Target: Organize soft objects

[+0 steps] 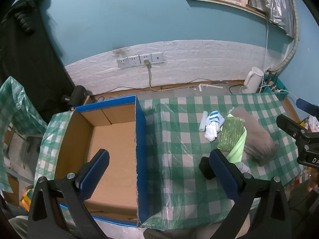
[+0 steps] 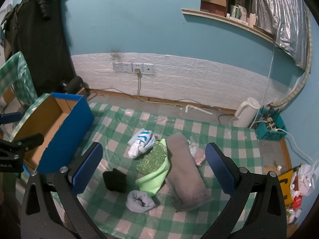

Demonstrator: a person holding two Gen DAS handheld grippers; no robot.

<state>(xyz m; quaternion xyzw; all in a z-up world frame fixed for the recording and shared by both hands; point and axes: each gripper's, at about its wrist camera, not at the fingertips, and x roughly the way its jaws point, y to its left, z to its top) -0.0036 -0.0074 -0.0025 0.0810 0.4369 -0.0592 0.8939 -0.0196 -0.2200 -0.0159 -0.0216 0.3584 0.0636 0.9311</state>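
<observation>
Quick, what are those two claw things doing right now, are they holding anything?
Left gripper: open, holding nothing, over the box edge.
Right gripper: open, holding nothing, above the soft items.

A white electric kettle stands on the floor by the teal wall, just beside a teal plastic crate full of cables. Four grey wall sockets sit in a row on the white brick-pattern panel, one with a beige plug. A black garment hangs at the left. Crumpled silver foil sheeting drapes beside a wooden ledge.
</observation>
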